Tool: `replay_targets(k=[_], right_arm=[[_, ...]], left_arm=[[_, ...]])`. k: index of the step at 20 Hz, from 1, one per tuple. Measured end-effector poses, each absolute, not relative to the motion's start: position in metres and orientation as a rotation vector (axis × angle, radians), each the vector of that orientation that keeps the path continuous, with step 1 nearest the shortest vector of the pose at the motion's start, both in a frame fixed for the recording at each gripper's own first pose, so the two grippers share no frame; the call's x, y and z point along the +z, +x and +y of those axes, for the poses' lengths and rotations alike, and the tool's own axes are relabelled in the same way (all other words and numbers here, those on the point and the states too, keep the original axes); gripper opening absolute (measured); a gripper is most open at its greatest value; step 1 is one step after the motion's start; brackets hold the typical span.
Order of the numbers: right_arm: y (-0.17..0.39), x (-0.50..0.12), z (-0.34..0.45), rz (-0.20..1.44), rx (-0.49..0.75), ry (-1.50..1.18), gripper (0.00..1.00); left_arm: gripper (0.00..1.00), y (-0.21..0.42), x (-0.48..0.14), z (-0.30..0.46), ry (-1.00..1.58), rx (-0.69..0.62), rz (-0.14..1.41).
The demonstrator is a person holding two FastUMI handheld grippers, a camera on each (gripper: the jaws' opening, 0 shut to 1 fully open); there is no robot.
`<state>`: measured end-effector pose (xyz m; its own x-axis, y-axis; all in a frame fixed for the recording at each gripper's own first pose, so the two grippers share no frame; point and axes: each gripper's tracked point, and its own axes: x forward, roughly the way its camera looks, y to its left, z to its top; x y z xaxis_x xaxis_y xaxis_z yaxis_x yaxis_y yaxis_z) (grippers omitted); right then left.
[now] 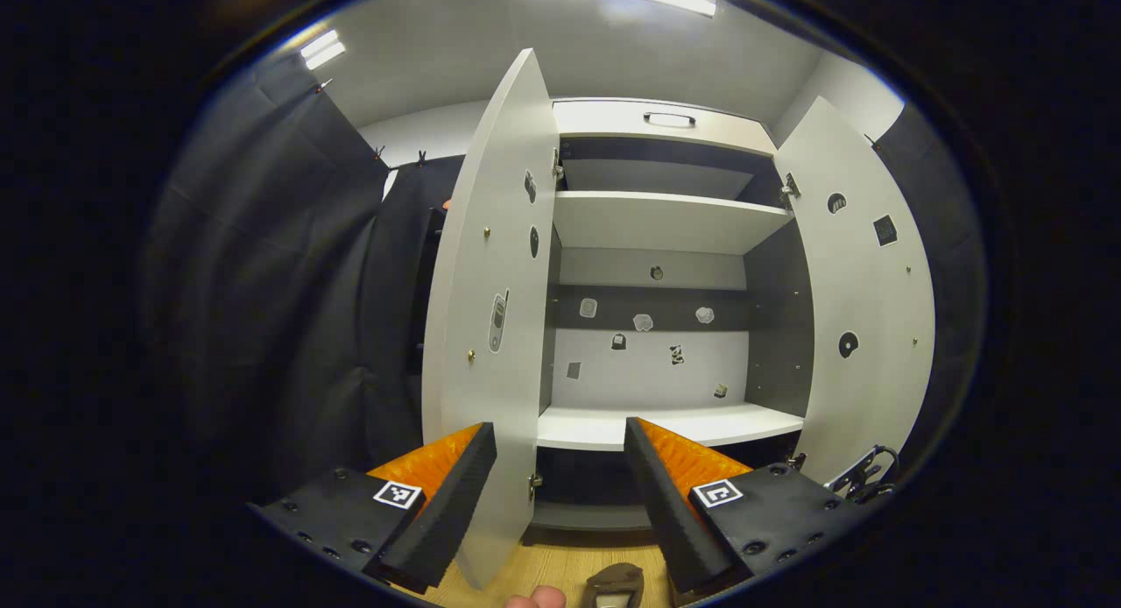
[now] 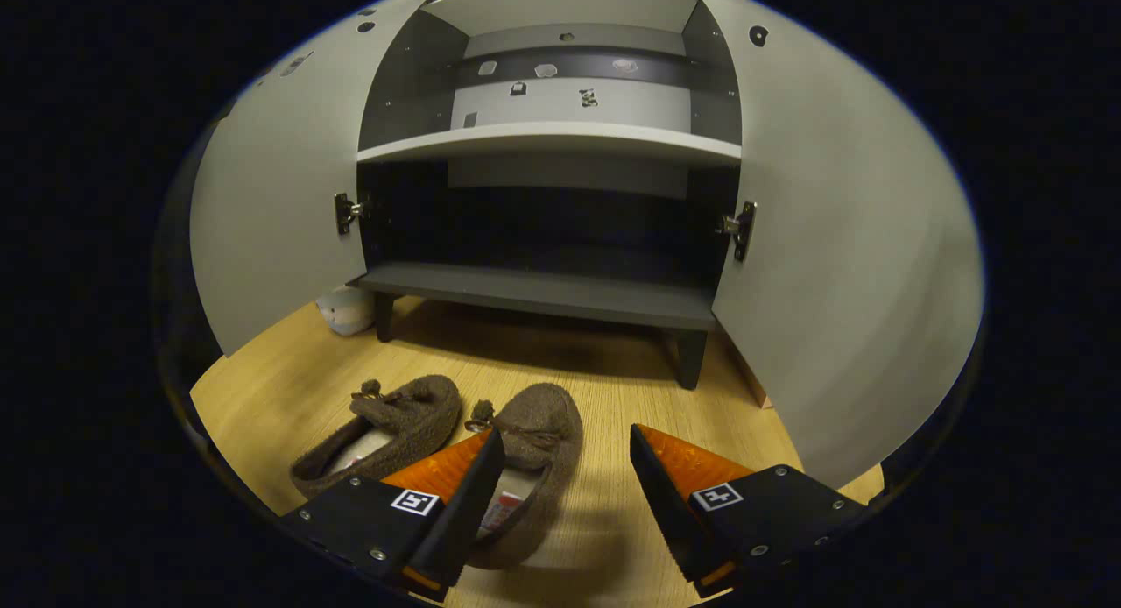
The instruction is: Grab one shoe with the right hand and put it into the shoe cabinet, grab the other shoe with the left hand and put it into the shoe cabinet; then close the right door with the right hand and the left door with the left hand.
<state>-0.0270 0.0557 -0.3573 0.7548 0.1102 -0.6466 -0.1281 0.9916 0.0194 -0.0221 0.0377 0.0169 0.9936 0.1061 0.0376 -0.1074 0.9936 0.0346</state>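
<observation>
Cabinet: I see the shoe cabinet (image 2: 560, 196) at 12 o'clock in the right gripper view, standing on the floor (image 2: 613, 389).
Doors: left door (image 2: 271, 214) swung out at 10 o'clock, right door (image 2: 841, 266) at 2 o'clock.
Shoes: two side by side on the floor before the cabinet; left shoe (image 2: 385, 428) at 7 o'clock, right shoe (image 2: 534, 441) at 6 o'clock, beside my right gripper (image 2: 560, 485).
Shelves: middle shelf (image 1: 666, 424) below upper shelf (image 1: 666, 218) in the left gripper view.
</observation>
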Motion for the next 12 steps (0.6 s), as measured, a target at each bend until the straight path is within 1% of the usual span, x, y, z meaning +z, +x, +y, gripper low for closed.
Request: replay_targets(k=[2, 3, 4, 5, 6, 7, 8, 9, 10, 12], right_arm=[[-0.030, -0.375, 0.052, 0.748, 0.125, -0.036, 0.85], [-0.028, -0.384, 0.048, 0.778, 0.122, -0.051, 0.83], [-0.032, -0.392, 0.047, 0.826, 0.140, -0.048, 0.83], [-0.036, -0.398, 0.053, 0.866, 0.166, -0.023, 0.83], [-0.036, -0.407, 0.059, 0.887, 0.186, -0.013, 0.82], [-0.035, -0.412, 0.062, 0.896, 0.198, -0.023, 0.77], [-0.031, -0.416, 0.065, 0.897, 0.207, -0.030, 0.75], [-0.025, -0.417, 0.067, 0.882, 0.198, -0.040, 0.74], [-0.018, -0.423, 0.064, 0.873, 0.187, -0.065, 0.74], [-0.009, -0.439, 0.061, 0.898, 0.176, -0.092, 0.72]], left_arm=[[0.96, -0.024, 0.017, 0.042, 0.031, 0.119, -0.037], [0.99, -0.025, 0.017, 0.044, 0.031, 0.124, -0.036], [0.96, -0.027, 0.018, 0.047, 0.032, 0.130, -0.038], [0.99, -0.029, 0.019, 0.050, 0.036, 0.139, -0.041], [0.96, -0.030, 0.019, 0.053, 0.040, 0.147, -0.042], [0.96, -0.033, 0.020, 0.055, 0.042, 0.155, -0.042], [0.96, -0.033, 0.019, 0.057, 0.043, 0.160, -0.042], [0.94, -0.034, 0.020, 0.059, 0.042, 0.166, -0.042], [0.96, -0.035, 0.021, 0.060, 0.042, 0.170, -0.043], [0.96, -0.037, 0.020, 0.060, 0.044, 0.174, -0.039]])
